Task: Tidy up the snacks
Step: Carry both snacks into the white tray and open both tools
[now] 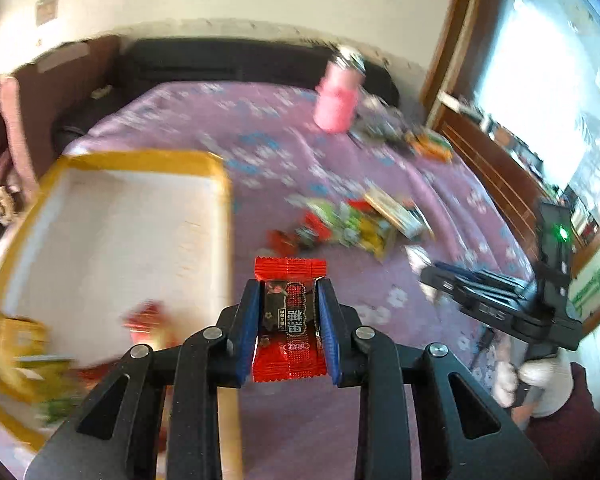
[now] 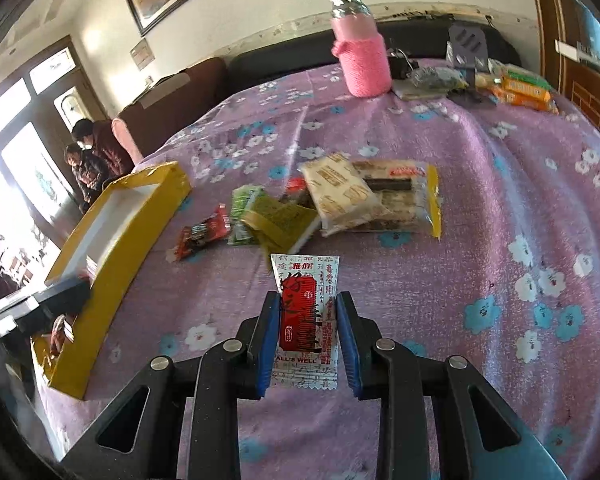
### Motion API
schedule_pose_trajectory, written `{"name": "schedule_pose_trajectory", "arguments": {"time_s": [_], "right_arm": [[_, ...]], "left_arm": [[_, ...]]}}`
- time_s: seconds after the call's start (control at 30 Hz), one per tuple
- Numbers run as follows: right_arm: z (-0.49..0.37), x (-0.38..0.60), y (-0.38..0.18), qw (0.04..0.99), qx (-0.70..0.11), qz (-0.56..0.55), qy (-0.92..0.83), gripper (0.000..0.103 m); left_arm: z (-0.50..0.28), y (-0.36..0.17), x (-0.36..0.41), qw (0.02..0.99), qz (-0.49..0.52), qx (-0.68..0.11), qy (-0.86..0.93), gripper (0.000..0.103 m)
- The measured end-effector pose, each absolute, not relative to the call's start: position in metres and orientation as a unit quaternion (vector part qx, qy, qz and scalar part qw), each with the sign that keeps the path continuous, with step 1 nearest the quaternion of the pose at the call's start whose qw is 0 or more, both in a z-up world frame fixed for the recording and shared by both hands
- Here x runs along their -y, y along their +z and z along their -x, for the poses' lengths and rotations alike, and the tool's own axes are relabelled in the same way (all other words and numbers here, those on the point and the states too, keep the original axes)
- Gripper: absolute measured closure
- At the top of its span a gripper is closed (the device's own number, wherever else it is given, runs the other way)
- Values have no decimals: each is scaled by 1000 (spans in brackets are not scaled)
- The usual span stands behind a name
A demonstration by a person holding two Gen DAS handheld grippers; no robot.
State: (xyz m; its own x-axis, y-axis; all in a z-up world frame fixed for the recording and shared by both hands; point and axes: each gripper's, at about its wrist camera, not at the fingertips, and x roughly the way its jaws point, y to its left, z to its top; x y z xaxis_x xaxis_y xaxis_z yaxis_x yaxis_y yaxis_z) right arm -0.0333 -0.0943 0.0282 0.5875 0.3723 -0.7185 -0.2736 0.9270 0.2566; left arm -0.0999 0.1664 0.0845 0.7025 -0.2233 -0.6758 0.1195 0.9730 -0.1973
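My left gripper (image 1: 288,288) is shut on a red and black candy packet (image 1: 288,320), held above the purple cloth just right of the yellow box (image 1: 224,200). The box has a white floor and several snacks lie in its near corner (image 1: 144,320). My right gripper (image 2: 307,300) is shut on a white and red snack packet (image 2: 306,312) over the cloth. Ahead of it lies a pile of loose snacks (image 2: 332,200), with a red packet (image 2: 202,236) at its left end. The right gripper (image 1: 428,276) also shows at the right of the left wrist view.
A pink knitted bottle (image 2: 364,60) stands at the far side of the flowered cloth (image 2: 500,200), with more packets (image 2: 520,88) and small items beside it. A dark sofa runs behind. Two people (image 2: 88,152) are near the door at the left. The yellow box (image 2: 120,236) sits at the left edge.
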Motion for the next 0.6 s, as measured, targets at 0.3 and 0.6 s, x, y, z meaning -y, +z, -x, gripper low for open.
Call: {"name": "schedule_pose_trajectory", "arguments": {"time_s": [0.3, 0.6], "right_arm": [[40, 25, 98, 876, -403, -37, 263, 74], [16, -128, 80, 811, -471, -5, 347, 75]], "left_arm": [[86, 83, -279, 921, 73, -383, -6, 77], [62, 50, -337, 901, 134, -412, 2, 77]]}}
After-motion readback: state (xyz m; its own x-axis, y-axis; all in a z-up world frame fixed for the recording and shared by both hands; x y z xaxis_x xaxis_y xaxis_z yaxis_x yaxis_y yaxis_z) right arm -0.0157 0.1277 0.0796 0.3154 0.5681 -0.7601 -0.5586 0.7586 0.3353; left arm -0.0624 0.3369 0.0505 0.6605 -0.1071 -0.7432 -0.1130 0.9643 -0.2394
